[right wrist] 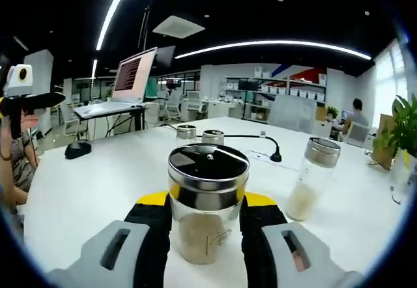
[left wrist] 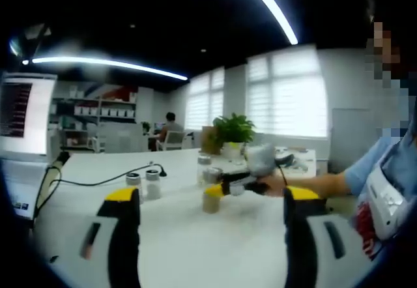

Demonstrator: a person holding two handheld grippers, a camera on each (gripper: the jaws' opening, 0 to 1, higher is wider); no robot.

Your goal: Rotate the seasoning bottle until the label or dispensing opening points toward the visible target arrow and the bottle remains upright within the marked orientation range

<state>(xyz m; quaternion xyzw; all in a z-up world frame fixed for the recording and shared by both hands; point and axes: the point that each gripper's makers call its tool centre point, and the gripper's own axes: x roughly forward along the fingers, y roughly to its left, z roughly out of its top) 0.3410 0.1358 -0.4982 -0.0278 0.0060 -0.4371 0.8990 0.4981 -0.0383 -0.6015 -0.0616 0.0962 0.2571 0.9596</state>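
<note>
The seasoning bottle (right wrist: 208, 200) stands upright in the low middle of the right gripper view. It is a clear jar with a shiny metal band and a dark flat lid, and pale powder fills the lower part. It sits right between the two jaws of the right gripper (right wrist: 207, 226). The black and yellow jaws press on both sides of the glass, so these tongs are closed on the bottle. The bottle's bottom rests on the white table (right wrist: 85, 190).

In the left gripper view the same bottle (left wrist: 211, 198) is small and sits in the middle of the frame, with the right gripper (left wrist: 225, 187) on it, held by a person's hand (left wrist: 270, 182) that reaches in from the right side. The left gripper (left wrist: 212, 226) rises from the bottom of that view. Its two jaws stand wide apart with nothing between them, and the bottle is well ahead of them.

A second jar with a silver lid (right wrist: 311, 177) stands to the right of the held bottle, a little tilted in the frame. Two smaller jars (right wrist: 199, 135) stand farther back, near the middle. A black cable (right wrist: 257, 139) runs across the table behind them. A laptop (right wrist: 120, 86) is in the upper left. A green plant (left wrist: 232, 130) stands at the far table edge.
</note>
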